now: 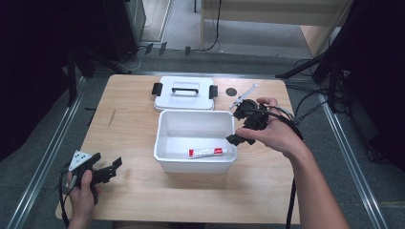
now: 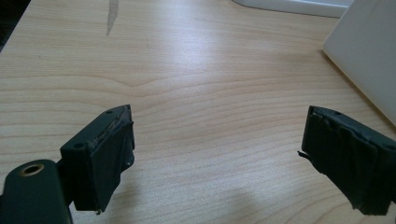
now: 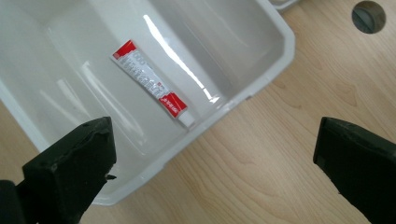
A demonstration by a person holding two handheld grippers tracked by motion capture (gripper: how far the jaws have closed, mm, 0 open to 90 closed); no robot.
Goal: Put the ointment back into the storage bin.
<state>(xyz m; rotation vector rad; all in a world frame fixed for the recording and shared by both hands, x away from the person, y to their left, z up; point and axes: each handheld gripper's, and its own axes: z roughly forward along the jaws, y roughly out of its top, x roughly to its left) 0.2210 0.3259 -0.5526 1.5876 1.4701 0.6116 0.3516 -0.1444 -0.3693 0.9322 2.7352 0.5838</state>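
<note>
White bin [image 1: 196,125] sits mid-desk, one red-and-white tube [image 1: 206,152] lying along its near wall — lid [image 1: 184,93] just behind, touching the far edge. Right gripper [image 1: 242,125] hovers at the bin's right rim, jaws wide, empty. Left gripper [image 1: 106,171] near the front-left corner — jaws spread too. Tube lettering unreadable.

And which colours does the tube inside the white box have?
The tube is white with red ends, clearest in the right gripper view.
</note>
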